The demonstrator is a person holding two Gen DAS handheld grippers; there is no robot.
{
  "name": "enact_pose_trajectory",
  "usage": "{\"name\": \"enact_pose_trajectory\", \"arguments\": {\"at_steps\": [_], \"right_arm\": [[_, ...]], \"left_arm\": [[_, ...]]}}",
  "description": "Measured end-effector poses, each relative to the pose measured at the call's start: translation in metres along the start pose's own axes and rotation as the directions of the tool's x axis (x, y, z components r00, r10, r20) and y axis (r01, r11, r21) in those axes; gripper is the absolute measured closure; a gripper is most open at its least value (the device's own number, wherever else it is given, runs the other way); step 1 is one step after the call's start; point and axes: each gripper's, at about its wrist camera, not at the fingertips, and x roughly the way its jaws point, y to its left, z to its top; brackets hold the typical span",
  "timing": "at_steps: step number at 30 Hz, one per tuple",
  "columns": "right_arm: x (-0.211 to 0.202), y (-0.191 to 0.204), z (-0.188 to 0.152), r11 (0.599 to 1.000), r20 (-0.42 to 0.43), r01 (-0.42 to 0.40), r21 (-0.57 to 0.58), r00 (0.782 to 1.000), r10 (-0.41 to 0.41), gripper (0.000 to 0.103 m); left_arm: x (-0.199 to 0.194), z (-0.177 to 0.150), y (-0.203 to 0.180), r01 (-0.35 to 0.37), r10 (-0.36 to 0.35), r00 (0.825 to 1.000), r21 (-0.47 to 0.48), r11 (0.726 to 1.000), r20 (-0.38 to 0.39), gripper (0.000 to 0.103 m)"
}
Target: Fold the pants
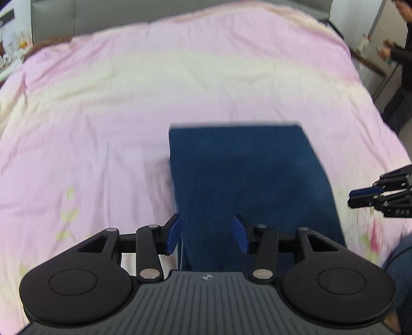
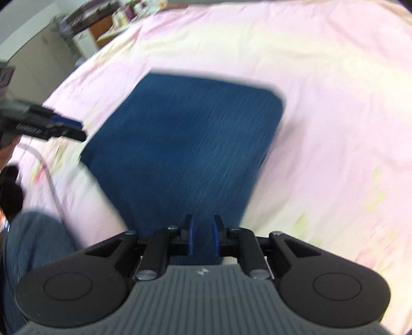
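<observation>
Dark blue pants [image 1: 247,180] lie folded into a flat rectangle on a pink bed sheet [image 1: 108,108]. They also show in the right wrist view [image 2: 180,144]. My left gripper [image 1: 208,235] is open above the near end of the pants, with nothing between its blue pads. My right gripper [image 2: 203,238] is open with a narrow gap, above the near edge of the pants. It holds nothing. The right gripper also shows at the right edge of the left wrist view [image 1: 360,197]. The left gripper shows at the left of the right wrist view [image 2: 74,130].
A grey headboard [image 1: 103,18] stands at the far end of the bed. A person in dark clothes [image 1: 404,59] stands at the far right. A cluttered side table [image 1: 10,54] is at the far left. My jeans-clad knee [image 2: 33,247] is at the bed's near edge.
</observation>
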Motion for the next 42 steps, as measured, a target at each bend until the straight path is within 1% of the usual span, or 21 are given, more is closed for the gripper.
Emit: {"name": "enact_pose_trajectory", "arguments": {"at_steps": [3, 4, 6, 7, 9, 16, 19, 22, 23, 24, 25, 26, 27, 28, 31, 32, 34, 35, 37, 40, 42], "right_arm": [[0.007, -0.015, 0.029, 0.998, 0.056, 0.056, 0.022, 0.997, -0.057, 0.093], [0.012, -0.02, 0.039, 0.998, 0.064, 0.06, 0.035, 0.996, -0.062, 0.093], [0.025, -0.029, 0.055, 0.995, 0.074, 0.073, 0.062, 0.994, -0.077, 0.093], [0.034, -0.034, 0.061, 0.994, 0.075, 0.082, 0.075, 0.993, -0.088, 0.093], [0.047, -0.043, 0.073, 0.991, 0.068, 0.095, 0.093, 0.993, -0.101, 0.093], [0.101, -0.065, 0.08, 0.99, -0.008, 0.095, 0.108, 0.995, -0.095, 0.094], [0.113, -0.072, 0.074, 0.984, -0.013, 0.094, 0.153, 0.996, -0.093, 0.096], [0.112, -0.069, 0.077, 0.981, -0.022, 0.106, 0.162, 0.994, -0.103, 0.096], [0.109, -0.067, 0.077, 0.981, -0.018, 0.109, 0.158, 0.994, -0.108, 0.096], [0.105, -0.064, 0.077, 0.981, -0.012, 0.111, 0.157, 0.994, -0.111, 0.094], [0.1, -0.061, 0.078, 0.98, -0.004, 0.107, 0.167, 0.994, -0.108, 0.086], [0.093, -0.058, 0.08, 0.979, 0.003, 0.098, 0.181, 0.995, -0.101, 0.08], [0.085, -0.054, 0.077, 0.977, 0.007, 0.09, 0.194, 0.996, -0.094, 0.066], [0.075, -0.051, 0.074, 0.974, 0.007, 0.09, 0.207, 0.996, -0.094, 0.055], [0.054, -0.044, 0.057, 0.966, -0.007, 0.069, 0.25, 0.998, -0.069, 0.053], [0.049, -0.043, 0.05, 0.964, -0.014, 0.053, 0.262, 0.999, -0.051, 0.052], [0.041, -0.039, 0.036, 0.958, -0.021, 0.028, 0.284, 1.0, -0.023, 0.045], [0.039, -0.037, 0.028, 0.957, -0.021, 0.017, 0.29, 1.0, -0.012, 0.043], [0.038, -0.035, 0.013, 0.95, -0.024, 0.0, 0.311, 1.0, 0.008, 0.036], [0.041, -0.043, -0.006, 0.922, -0.009, -0.058, 0.383, 0.998, 0.066, 0.036], [0.045, -0.051, -0.014, 0.898, 0.018, -0.1, 0.428, 0.995, 0.103, 0.037]], "left_arm": [[0.023, 0.028, -0.005, -0.048, 0.05, 0.996, -0.033, 0.998, 0.069, 0.049], [0.032, 0.036, -0.005, -0.046, 0.05, 0.996, -0.048, 0.998, 0.08, 0.053], [0.051, 0.045, 0.0, -0.04, 0.044, 0.997, -0.066, 0.997, 0.065, 0.061], [0.062, 0.048, 0.003, -0.047, 0.051, 0.998, -0.069, 0.997, 0.048, 0.068], [0.078, 0.047, 0.01, -0.07, 0.071, 0.997, -0.072, 0.995, 0.013, 0.071], [0.123, 0.03, 0.031, -0.023, 0.019, 0.999, -0.125, 0.992, -0.029, 0.07], [0.121, 0.028, 0.037, 0.002, -0.006, 1.0, -0.163, 0.987, -0.023, 0.07], [0.11, 0.026, 0.032, -0.014, 0.013, 1.0, -0.152, 0.988, -0.013, 0.07], [0.103, 0.025, 0.029, -0.03, 0.029, 1.0, -0.143, 0.989, -0.01, 0.069], [0.096, 0.024, 0.026, -0.052, 0.051, 0.999, -0.13, 0.99, -0.01, 0.06], [0.088, 0.023, 0.024, -0.075, 0.074, 0.997, -0.118, 0.99, -0.014, 0.046], [0.08, 0.02, 0.023, -0.093, 0.092, 0.996, -0.106, 0.99, -0.015, 0.042], [0.072, 0.018, 0.023, -0.103, 0.102, 0.995, -0.098, 0.99, -0.014, 0.038], [0.065, 0.015, 0.025, -0.101, 0.099, 0.995, -0.101, 0.99, -0.021, 0.035], [0.052, 0.005, 0.032, -0.032, 0.021, 0.998, -0.171, 0.985, -0.065, 0.023], [0.049, 0.002, 0.033, -0.017, 0.005, 0.998, -0.198, 0.98, -0.065, 0.021], [0.043, -0.009, 0.038, 0.002, -0.015, 0.999, -0.256, 0.967, -0.049, 0.012], [0.042, -0.016, 0.042, 0.012, -0.024, 0.999, -0.292, 0.956, -0.039, 0.012], [0.045, -0.029, 0.052, 0.049, -0.06, 0.998, -0.379, 0.924, -0.018, 0.012], [0.057, -0.046, 0.068, 0.122, -0.129, 0.991, -0.501, 0.857, 0.02, 0.012], [0.068, -0.052, 0.075, 0.147, -0.153, 0.988, -0.546, 0.825, 0.034, 0.012]]}}
